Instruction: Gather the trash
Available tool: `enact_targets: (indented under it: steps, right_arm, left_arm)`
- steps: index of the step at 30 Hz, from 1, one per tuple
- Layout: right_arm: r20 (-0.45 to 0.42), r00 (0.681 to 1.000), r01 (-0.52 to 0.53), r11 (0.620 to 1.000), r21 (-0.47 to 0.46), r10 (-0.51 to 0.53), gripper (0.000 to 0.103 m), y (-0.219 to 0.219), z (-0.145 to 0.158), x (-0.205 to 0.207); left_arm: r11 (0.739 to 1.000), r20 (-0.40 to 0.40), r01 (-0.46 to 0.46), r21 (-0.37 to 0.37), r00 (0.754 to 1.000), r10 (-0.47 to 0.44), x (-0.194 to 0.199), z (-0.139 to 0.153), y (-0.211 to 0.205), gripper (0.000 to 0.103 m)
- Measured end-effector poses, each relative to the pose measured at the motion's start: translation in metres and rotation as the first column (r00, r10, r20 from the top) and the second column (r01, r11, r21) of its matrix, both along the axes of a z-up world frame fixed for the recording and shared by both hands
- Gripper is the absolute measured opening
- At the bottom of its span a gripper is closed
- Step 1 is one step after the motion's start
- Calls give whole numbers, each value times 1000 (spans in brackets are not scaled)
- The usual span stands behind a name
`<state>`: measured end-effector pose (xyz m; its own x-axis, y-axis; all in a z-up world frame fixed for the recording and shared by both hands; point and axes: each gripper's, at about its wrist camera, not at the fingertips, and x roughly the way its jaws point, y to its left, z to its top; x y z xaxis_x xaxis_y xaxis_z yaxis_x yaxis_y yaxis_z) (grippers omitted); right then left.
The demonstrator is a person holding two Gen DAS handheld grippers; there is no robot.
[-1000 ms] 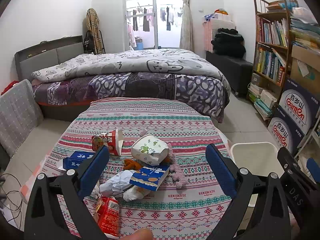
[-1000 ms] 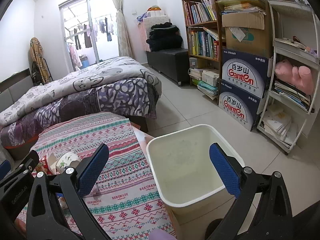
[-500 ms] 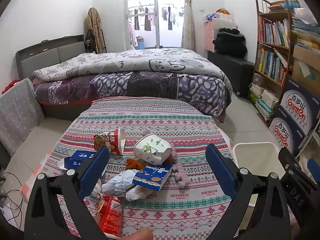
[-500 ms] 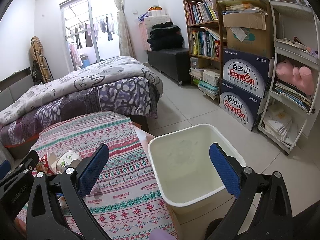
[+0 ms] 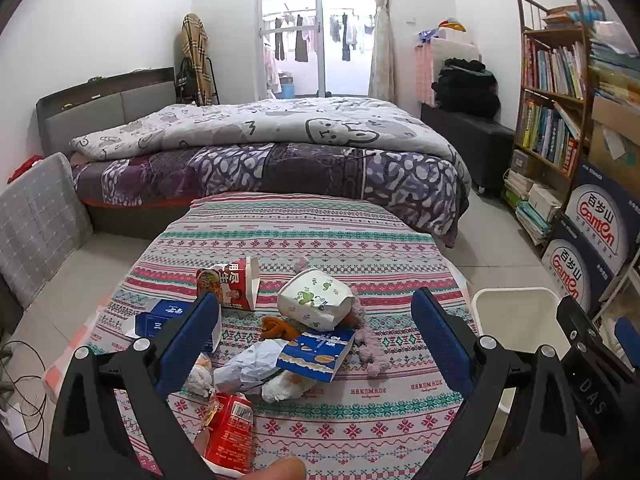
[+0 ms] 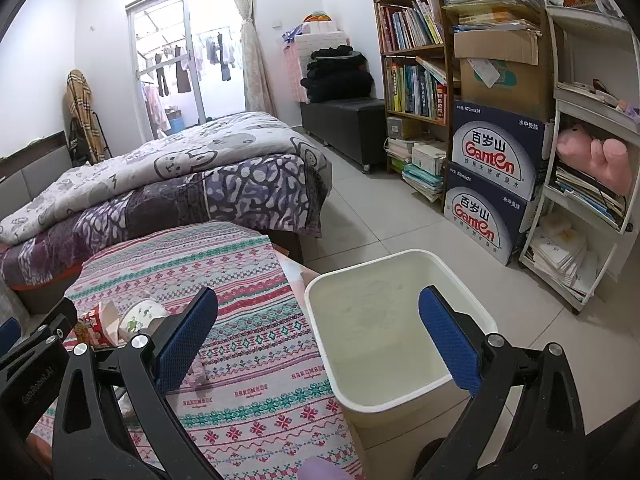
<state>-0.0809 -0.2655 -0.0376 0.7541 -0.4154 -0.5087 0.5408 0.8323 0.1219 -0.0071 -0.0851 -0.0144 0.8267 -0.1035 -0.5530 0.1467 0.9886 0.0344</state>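
— Where do things stand?

— Both my tongs are spread wide and carry nothing. The left tongs (image 5: 316, 330) hang above the near part of the worktop (image 5: 312, 236), which is covered by a striped cloth. The trash sits in a loose heap toward the near-left of it. My right tongs (image 6: 318, 334) hover over the white bin (image 6: 400, 344), which stands on the floor just off the worktop's right edge and looks empty.

— What's in the heap?

— A white paper cup with green print (image 5: 316, 300) on its side, a blue biscuit box (image 5: 316, 354) touching it on the near side, crumpled white paper (image 5: 254, 364) beside that, a red carton (image 5: 234, 284) further back, a dark blue box (image 5: 160, 320) at the left edge, and a red packet (image 5: 232, 434) near the front edge. A pink plush thing (image 5: 370, 344) lies among them; whether that counts as trash I can't tell.

— So how would you start?

— I judge nothing is collected yet. I'd pick a piece lying clear of the others, probably the cup on top, and close across its narrow body gently, since it will crush. Lift straight up so the box isn't dragged, then carry it right, over the bin's rim, before letting go.
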Motion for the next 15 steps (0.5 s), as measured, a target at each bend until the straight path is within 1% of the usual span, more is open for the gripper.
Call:
enact_targets:
  steps: [15]
  right_arm:
    - [-2,1000,-4,1000,-3,4,96,2,0,1]
  left_arm:
    - [1000,1,-5,1,1000,5,1,0,5,94]
